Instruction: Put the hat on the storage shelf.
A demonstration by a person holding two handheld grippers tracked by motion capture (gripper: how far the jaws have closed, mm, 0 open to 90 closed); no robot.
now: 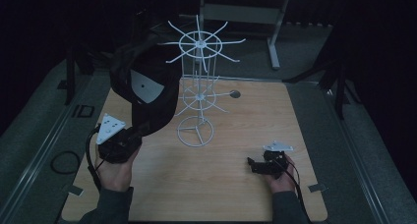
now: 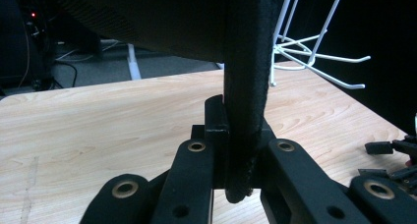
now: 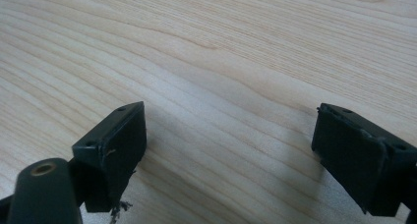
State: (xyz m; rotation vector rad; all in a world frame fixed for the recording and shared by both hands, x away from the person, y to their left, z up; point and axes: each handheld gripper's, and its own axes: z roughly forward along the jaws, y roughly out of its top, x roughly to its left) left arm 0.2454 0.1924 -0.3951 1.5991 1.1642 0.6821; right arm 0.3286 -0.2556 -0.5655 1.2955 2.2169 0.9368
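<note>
The job in hand looks like hanging the black cap [image 1: 147,86] on the white wire rack [image 1: 199,86], and by my judgement it is about midway: the cap is already lifted clear of the wooden table [image 1: 236,184], but none of it rests on a hook yet. What remains is carrying it the short way across and settling it over 1 of the rack's arms.

The left gripper [image 1: 132,134] has its 2 jaws clamped on the edge of the cap; in the left gripper view the dark, thick fabric [image 2: 244,86] rises straight up from between the pads, with the rack's prongs [image 2: 314,62] just beyond and to one side. The right gripper [image 1: 253,164] lies low near the table, jaws spread wide with bare wood [image 3: 231,111] between them, grasping nothing.
</note>
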